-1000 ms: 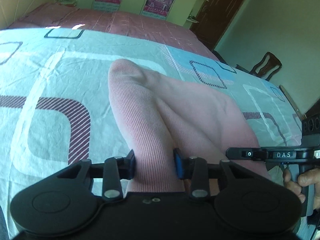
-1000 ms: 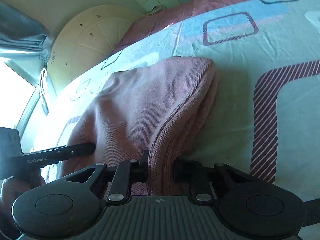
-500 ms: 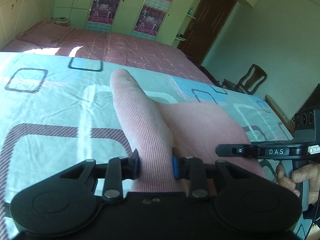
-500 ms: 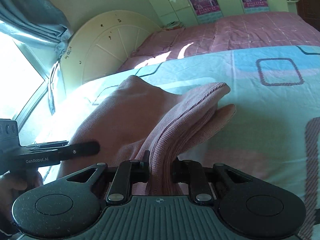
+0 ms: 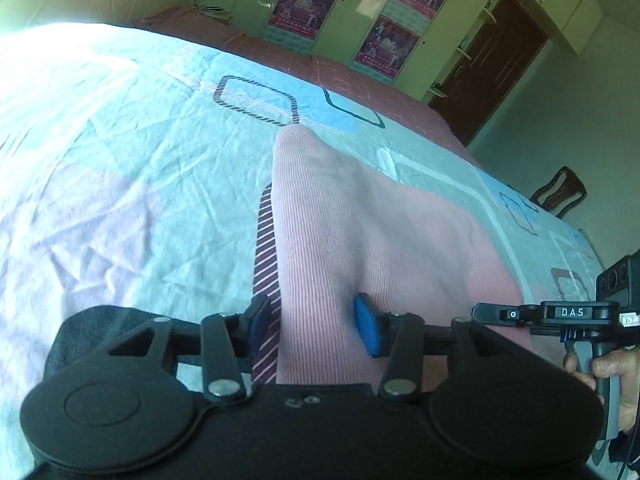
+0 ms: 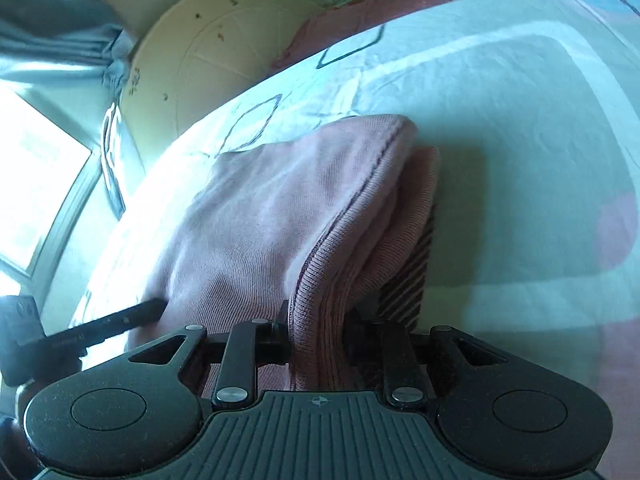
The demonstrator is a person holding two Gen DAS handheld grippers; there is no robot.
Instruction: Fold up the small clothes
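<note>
A pink ribbed knit garment (image 5: 352, 240) lies folded on the patterned bed sheet (image 5: 120, 184). My left gripper (image 5: 310, 326) stands at its near edge with the jaws spread; the cloth touches only the right blue pad (image 5: 366, 328), and a gap shows by the left pad. In the right wrist view the garment (image 6: 280, 208) rises in a fold, and my right gripper (image 6: 318, 330) is shut on its thick ribbed edge. Each gripper shows at the side of the other's view.
The light sheet with square patterns (image 6: 520, 120) covers the bed all around. A pink bedspread (image 5: 360, 84) lies beyond, then wardrobes with posters and a brown door (image 5: 492, 68). A wooden chair (image 5: 560, 196) stands at the right. A headboard (image 6: 216, 52) and window are at the left.
My left gripper's jaws have opened and let go of the pink cloth. Both grippers have come down and moved along the bed. The right gripper still holds the ribbed edge.
</note>
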